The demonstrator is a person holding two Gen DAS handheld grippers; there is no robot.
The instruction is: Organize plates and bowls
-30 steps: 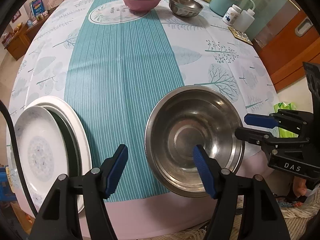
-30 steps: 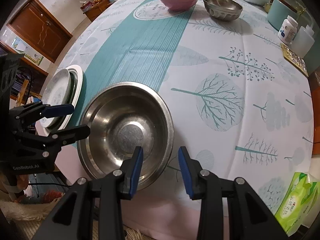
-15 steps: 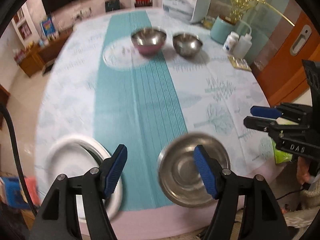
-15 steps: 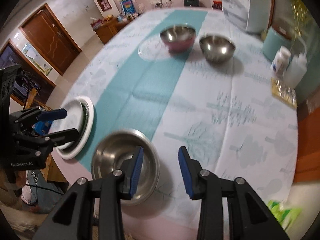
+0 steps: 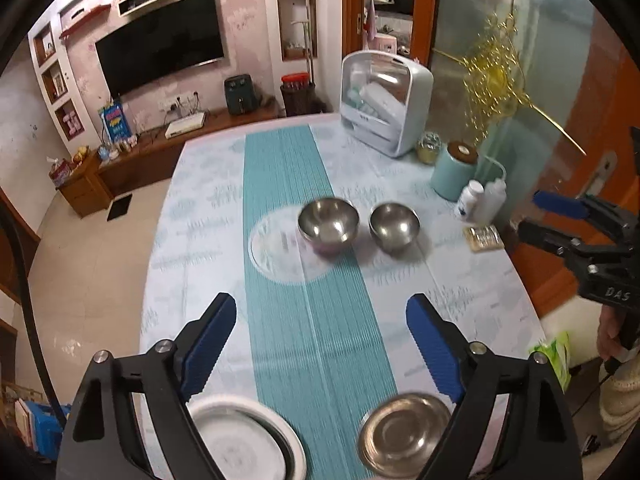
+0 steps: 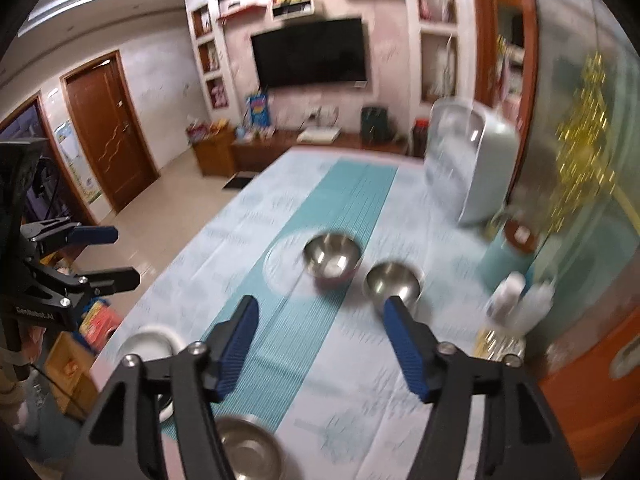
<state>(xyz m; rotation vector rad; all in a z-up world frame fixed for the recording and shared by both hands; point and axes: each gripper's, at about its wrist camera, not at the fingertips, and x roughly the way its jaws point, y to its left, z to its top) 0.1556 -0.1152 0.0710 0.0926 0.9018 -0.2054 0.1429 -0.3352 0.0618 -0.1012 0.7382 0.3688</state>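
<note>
Wide steel bowl sits at the near edge of the desk, right of the teal runner, with the plate stack beside it on the left – both close to the rim. Two small steel bowls stand side by side mid-desk, near each other, the left one pink outside. Left tongs and right tongs are both spread apart with nothing between the pads, and their jaws have just been opening; both hang above the desk, pointed at the small bowls. Risks, as I judge it: steel rims are thin and slick, so a pinch on one wall could slip or tip the bowl – especially the rounder right one. The two bowls are close enough that reaching one could knock the other toward the bottles and canister. Nesting into the wide bowl near the edge could shove it off the desk.
</note>
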